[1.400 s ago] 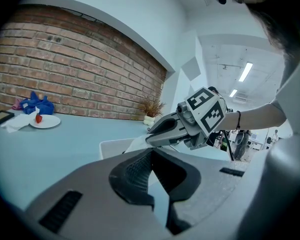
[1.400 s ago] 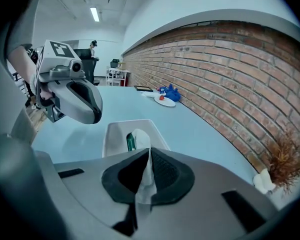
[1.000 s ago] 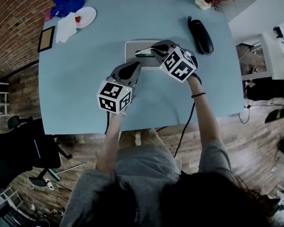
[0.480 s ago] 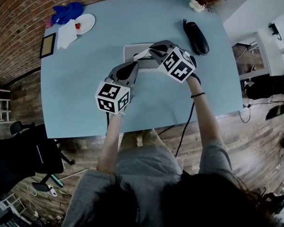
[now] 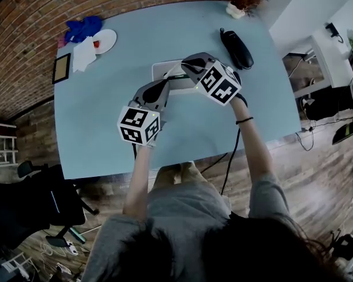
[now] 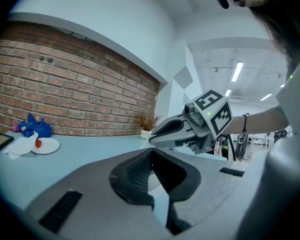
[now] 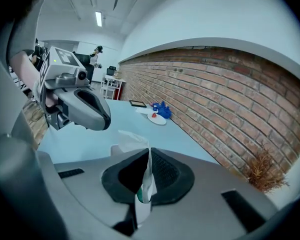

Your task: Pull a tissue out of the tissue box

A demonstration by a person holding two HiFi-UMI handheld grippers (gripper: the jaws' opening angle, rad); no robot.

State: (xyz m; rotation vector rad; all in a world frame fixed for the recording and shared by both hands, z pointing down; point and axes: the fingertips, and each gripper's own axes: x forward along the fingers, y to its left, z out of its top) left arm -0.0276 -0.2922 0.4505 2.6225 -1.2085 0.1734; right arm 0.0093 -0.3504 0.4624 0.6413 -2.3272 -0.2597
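Two claws: right claw (image 7: 149, 151) grasping one tissue (image 7: 131, 140) (above one tissue box (image 5: 159, 69)), left claw (image 6: 152, 154) clenched.

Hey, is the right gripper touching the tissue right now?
Touching. In the right gripper view, the right gripper is shut on the thin white tissue, which runs up between its pads.

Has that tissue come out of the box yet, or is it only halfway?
Done: the right gripper is clamped on the tissue. In hand: the tissue is drawn up above the tissue box. To do: its lower end seems to reach the box, so it needs pulling clear.
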